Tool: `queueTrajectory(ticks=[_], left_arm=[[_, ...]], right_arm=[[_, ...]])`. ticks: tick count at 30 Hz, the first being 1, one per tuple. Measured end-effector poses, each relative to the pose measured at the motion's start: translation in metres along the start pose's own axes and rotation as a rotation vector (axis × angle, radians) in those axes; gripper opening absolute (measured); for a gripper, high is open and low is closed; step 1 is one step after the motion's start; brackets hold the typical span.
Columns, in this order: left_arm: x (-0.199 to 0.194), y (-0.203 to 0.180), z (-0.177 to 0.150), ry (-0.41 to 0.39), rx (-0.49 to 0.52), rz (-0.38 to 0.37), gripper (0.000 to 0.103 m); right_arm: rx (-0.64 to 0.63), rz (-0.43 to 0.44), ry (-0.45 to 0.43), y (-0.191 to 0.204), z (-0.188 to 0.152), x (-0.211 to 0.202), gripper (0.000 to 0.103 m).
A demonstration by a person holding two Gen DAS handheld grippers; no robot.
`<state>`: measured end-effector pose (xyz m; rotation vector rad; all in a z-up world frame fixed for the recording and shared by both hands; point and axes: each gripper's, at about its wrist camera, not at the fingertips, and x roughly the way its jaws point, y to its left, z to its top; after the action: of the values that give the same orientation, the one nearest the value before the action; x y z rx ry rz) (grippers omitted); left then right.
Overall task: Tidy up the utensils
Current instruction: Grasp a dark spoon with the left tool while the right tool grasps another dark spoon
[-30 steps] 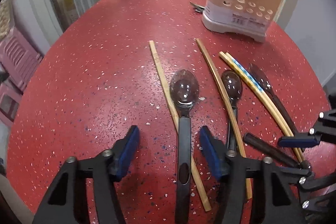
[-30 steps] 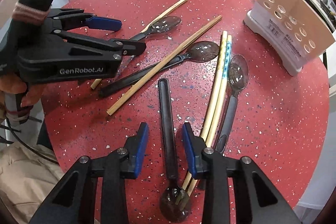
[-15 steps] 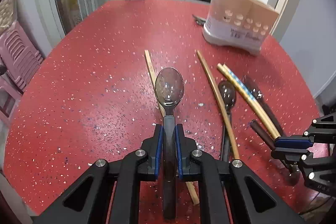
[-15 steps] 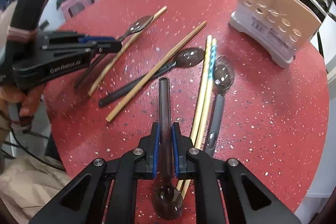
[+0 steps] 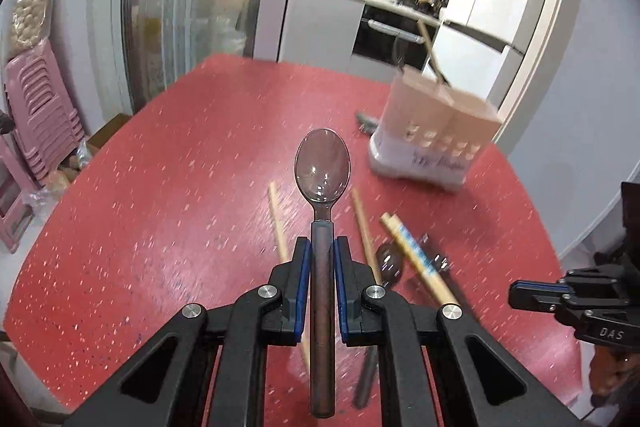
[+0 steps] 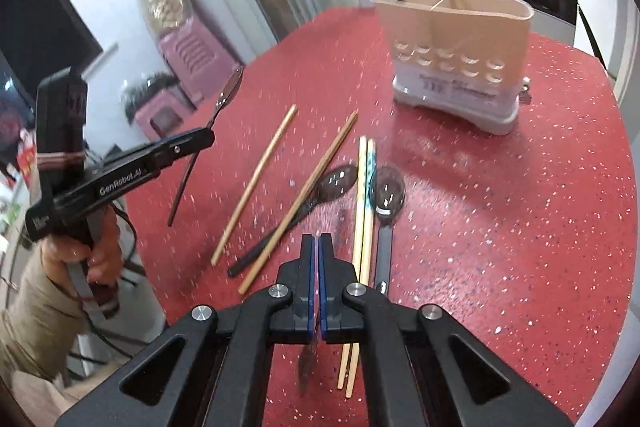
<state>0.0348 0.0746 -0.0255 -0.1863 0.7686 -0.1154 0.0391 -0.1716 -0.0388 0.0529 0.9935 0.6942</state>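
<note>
My left gripper (image 5: 322,247) is shut on the handle of a dark translucent spoon (image 5: 322,167), held above the red table (image 5: 160,187) with its bowl pointing forward. The right wrist view shows this gripper (image 6: 200,141) and its spoon (image 6: 228,95) raised at the left. My right gripper (image 6: 319,243) has its jaws closing until the blue pads nearly touch, with nothing seen between them. A dark blurred spoon (image 6: 308,363) shows just beneath it. The beige utensil holder (image 6: 452,39) stands at the far side. Two more spoons (image 6: 388,191) and several chopsticks (image 6: 364,203) lie on the table.
A person's hand (image 6: 92,259) grips the left tool. Pink stools (image 5: 40,107) stand off the table's left edge. A small dark item (image 5: 364,123) lies beside the holder (image 5: 432,131). My right gripper (image 5: 516,299) hovers at the table's right edge. Kitchen units lie beyond.
My left gripper shut on a spoon's handle and lifted it off the table. My right gripper shut on another spoon's handle and rose; now its pads meet and the handle is no longer between them.
</note>
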Motion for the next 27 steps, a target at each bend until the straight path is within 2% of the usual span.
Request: queueTrajectory(ticks=[2, 7, 9, 11, 12, 15, 17, 19, 27], left_arm=[[-0.001, -0.006, 0.006, -0.012, 0.011, 0.000, 0.037], [0.004, -0.012, 0.006, -0.003, 0.022, -0.003, 0.037], [0.004, -0.013, 0.004, 0.006, 0.025, -0.002, 0.037], [0.005, -0.011, 0.000, 0.016, 0.025, 0.008, 0.037], [0.006, -0.010, 0.000, 0.018, 0.024, 0.010, 0.037], [0.005, -0.003, -0.003, 0.021, 0.009, 0.014, 0.037], [0.004, 0.000, -0.005, 0.017, 0.001, 0.016, 0.037], [0.002, 0.003, -0.007, 0.015, -0.004, 0.013, 0.037], [0.002, 0.004, -0.012, 0.011, -0.007, 0.001, 0.037]], right_arm=[[0.001, 0.012, 0.017, -0.002, 0.002, -0.001, 0.002], [0.017, 0.010, 0.127, -0.001, -0.002, 0.025, 0.004], [0.015, 0.005, 0.160, 0.002, -0.004, 0.038, 0.012], [0.011, 0.003, 0.192, 0.005, -0.009, 0.050, 0.044], [0.004, -0.001, 0.198, 0.007, -0.011, 0.055, 0.048], [-0.028, -0.033, 0.231, 0.015, -0.015, 0.069, 0.048], [-0.031, -0.033, 0.242, 0.019, -0.018, 0.068, 0.037], [-0.043, -0.057, 0.267, 0.023, -0.021, 0.073, 0.033], [-0.073, -0.167, 0.308, 0.029, -0.025, 0.086, 0.031]])
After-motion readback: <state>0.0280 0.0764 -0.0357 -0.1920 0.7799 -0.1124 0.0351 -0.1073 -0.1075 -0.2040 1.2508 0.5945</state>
